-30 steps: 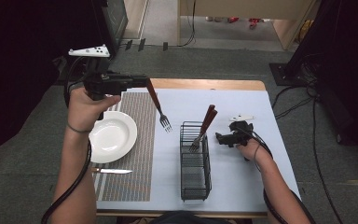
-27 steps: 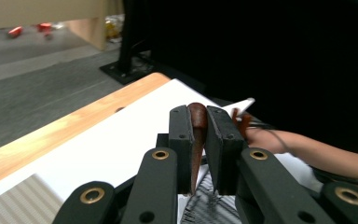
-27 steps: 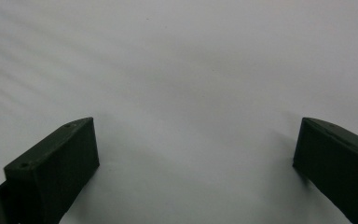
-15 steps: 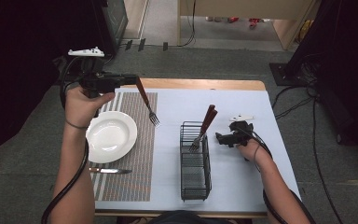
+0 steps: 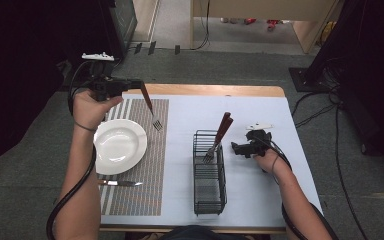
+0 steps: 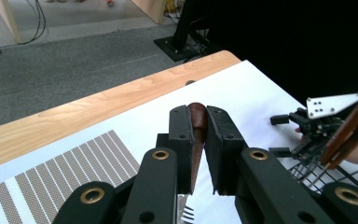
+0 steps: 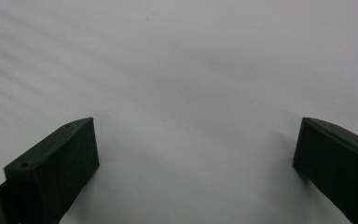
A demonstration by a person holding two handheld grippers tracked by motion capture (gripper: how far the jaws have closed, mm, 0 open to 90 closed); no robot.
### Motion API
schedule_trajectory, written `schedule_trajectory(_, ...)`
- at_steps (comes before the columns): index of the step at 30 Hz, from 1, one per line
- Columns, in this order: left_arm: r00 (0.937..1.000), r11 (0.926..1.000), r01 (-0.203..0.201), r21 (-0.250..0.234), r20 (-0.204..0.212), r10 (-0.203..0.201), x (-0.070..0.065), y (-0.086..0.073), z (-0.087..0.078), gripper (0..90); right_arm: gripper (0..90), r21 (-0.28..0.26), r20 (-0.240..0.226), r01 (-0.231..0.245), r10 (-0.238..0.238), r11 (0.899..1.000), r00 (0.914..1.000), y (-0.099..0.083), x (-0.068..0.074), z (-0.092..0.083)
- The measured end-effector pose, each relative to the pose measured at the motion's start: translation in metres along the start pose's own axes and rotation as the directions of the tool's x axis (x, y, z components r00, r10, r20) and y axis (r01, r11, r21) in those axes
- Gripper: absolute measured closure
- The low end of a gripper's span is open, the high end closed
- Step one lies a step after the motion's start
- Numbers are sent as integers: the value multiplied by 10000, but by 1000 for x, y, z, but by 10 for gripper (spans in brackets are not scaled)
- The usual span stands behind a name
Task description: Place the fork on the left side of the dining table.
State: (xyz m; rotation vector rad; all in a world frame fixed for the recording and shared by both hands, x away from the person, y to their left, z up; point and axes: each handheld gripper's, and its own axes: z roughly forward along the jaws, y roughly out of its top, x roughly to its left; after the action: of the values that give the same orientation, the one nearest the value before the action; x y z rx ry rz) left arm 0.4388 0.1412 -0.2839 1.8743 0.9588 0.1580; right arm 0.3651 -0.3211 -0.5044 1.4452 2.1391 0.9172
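Left gripper [image 6: 196, 154] clamped on fork [image 5: 150, 107] by wooden handle end; fork hangs tines-down just beyond white plate [image 5: 119, 146], above striped placemat [image 5: 145, 170]. Likely light, stiff; smooth handle may pivot, so mid-handle hold better. Right gripper [image 7: 193, 158] jaws apart, empty.

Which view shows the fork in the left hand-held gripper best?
High view: the whole fork shows, its brown handle clamped in the left hand-held gripper and its tines hanging above the striped placemat beside the plate. The left gripper view shows the handle pinched between the jaws and the tine tips at the bottom edge.
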Motion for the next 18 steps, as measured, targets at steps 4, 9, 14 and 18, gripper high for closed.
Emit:
schedule_trajectory(4, 9995, 9997, 155, -177, -288, -160, 15, 0, 4, 824, 0, 6, -2, 6, -6, 10000, 10000, 0, 0, 0)
schedule_trajectory(9, 9972, 9982, 320, -501, -658, -353, 35, -1, 9, 824, 0, 3, -8, 14, -14, 10000, 10000, 0, 0, 0)
schedule_trajectory(14, 9929, 9952, 712, -675, -901, -771, 59, -6, 16, 824, 0, 8, -8, 9, -9, 10000, 10000, 0, 0, 0)
schedule_trajectory(18, 9854, 9891, 1163, -898, -1141, -1262, 81, -11, 16, 824, 0, 14, -8, 5, -5, 10000, 10000, 0, 0, 0)
